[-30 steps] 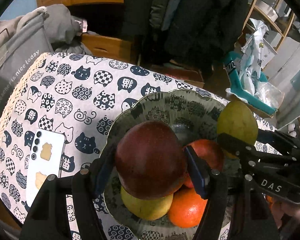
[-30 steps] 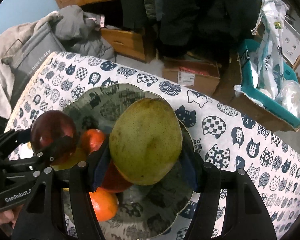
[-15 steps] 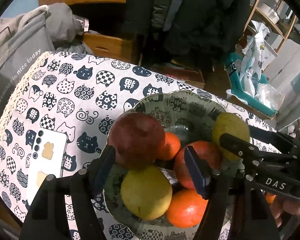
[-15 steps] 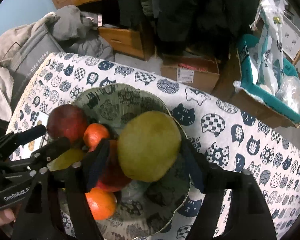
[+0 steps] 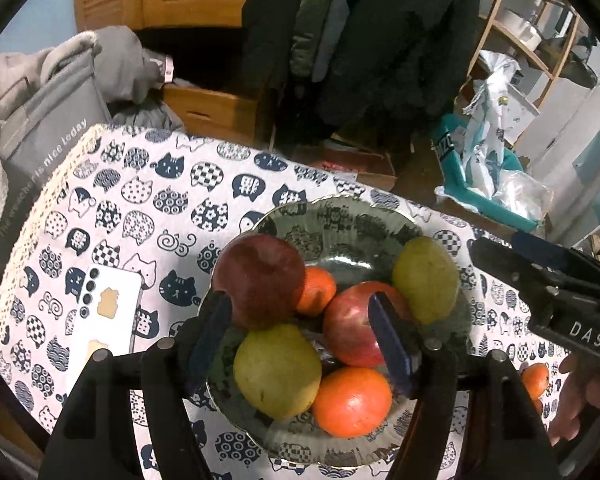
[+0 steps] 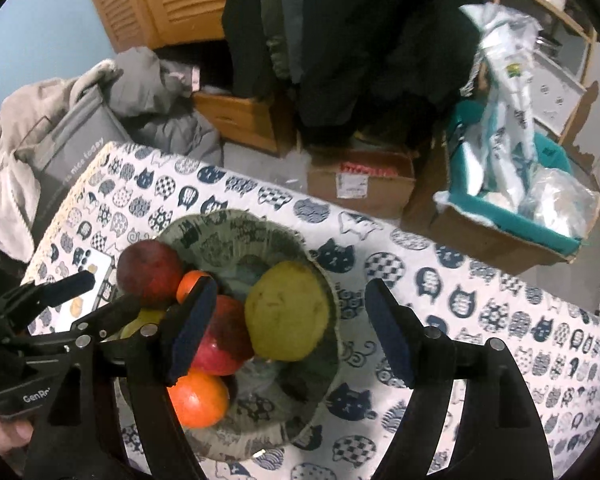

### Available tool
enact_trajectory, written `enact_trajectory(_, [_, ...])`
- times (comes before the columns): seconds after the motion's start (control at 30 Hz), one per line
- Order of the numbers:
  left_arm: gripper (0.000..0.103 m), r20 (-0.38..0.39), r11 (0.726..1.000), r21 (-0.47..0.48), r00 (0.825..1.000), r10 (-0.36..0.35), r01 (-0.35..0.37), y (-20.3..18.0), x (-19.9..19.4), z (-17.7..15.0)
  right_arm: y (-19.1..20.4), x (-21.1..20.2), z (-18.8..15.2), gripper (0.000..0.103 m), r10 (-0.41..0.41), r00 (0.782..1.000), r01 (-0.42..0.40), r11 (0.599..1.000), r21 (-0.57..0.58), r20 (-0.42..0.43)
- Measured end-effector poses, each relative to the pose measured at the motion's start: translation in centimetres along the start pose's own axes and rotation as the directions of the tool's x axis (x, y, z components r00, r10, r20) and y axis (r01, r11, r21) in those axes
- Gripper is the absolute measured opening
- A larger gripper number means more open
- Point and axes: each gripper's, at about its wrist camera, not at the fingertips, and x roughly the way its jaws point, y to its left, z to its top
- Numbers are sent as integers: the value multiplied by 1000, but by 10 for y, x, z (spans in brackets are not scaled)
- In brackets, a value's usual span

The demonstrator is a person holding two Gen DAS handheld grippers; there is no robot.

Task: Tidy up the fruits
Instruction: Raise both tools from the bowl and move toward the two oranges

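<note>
Both grippers hang over the bowl (image 5: 340, 212) on the cat-print table (image 5: 148, 208), jaws apart and empty. The left gripper (image 5: 300, 336) is above the dark red apple (image 5: 260, 280). The right gripper (image 6: 290, 328) is above the green pear (image 6: 288, 312); its jaws have just been opening. All the fruit lies in the bowl.

White phone (image 5: 107, 312) on cat-print tablecloth (image 5: 148, 208); teal box (image 6: 540, 216) beyond.
</note>
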Motion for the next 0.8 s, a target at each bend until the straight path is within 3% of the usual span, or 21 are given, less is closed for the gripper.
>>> enact_trajectory(0.27, [76, 58, 999, 37, 998, 6, -8, -14, -31, -2, -9, -39, -7, 77, -69, 996, 70, 997, -19, 61])
enact_trajectory(0.8, [84, 174, 994, 106, 985, -11, -8, -48, -100, -16, -13, -121, -32, 77, -119, 979, 123, 992, -17, 168])
